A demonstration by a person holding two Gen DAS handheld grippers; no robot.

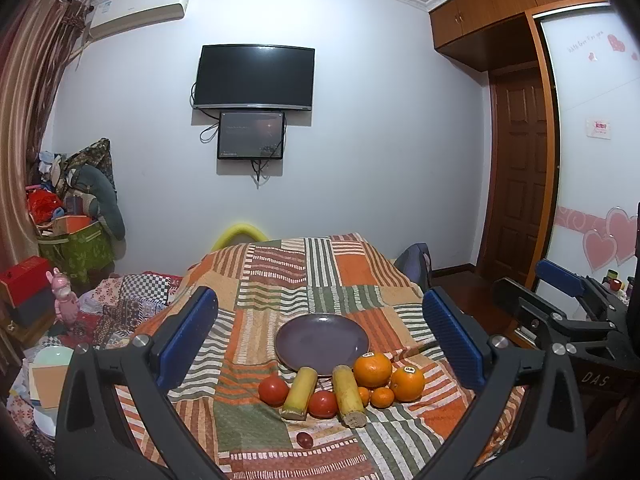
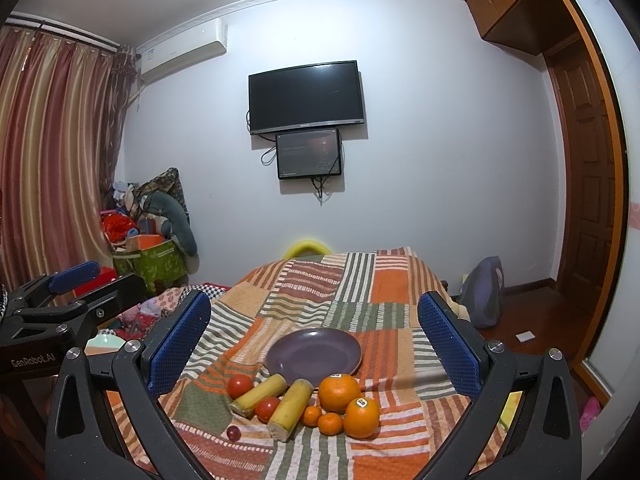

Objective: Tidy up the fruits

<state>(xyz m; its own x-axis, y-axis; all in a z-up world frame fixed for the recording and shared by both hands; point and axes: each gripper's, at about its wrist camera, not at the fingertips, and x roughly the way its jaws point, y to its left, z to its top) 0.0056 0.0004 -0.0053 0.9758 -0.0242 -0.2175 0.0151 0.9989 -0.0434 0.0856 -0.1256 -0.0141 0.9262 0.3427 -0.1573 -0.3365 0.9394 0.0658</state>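
Note:
An empty purple plate (image 1: 322, 338) (image 2: 314, 351) sits on the patchwork cloth. In front of it lie two big oranges (image 1: 373, 370) (image 2: 339, 393), two small mandarins (image 1: 382, 397) (image 2: 330, 423), two red tomatoes (image 1: 273, 390) (image 2: 240, 385), two yellow-green cane pieces (image 1: 349, 396) (image 2: 291, 408) and a small dark red fruit (image 1: 305, 439) (image 2: 233, 433). My left gripper (image 1: 320, 340) is open and empty, held above and before the fruit. My right gripper (image 2: 314, 344) is open and empty too; it also shows at the right of the left wrist view (image 1: 560, 300).
The cloth covers a table (image 1: 280, 280) that drops off at its sides. A cluttered bed with boxes and toys (image 1: 60, 312) lies left. A grey bag (image 2: 484, 292) stands on the wooden floor right, near the wardrobe and door.

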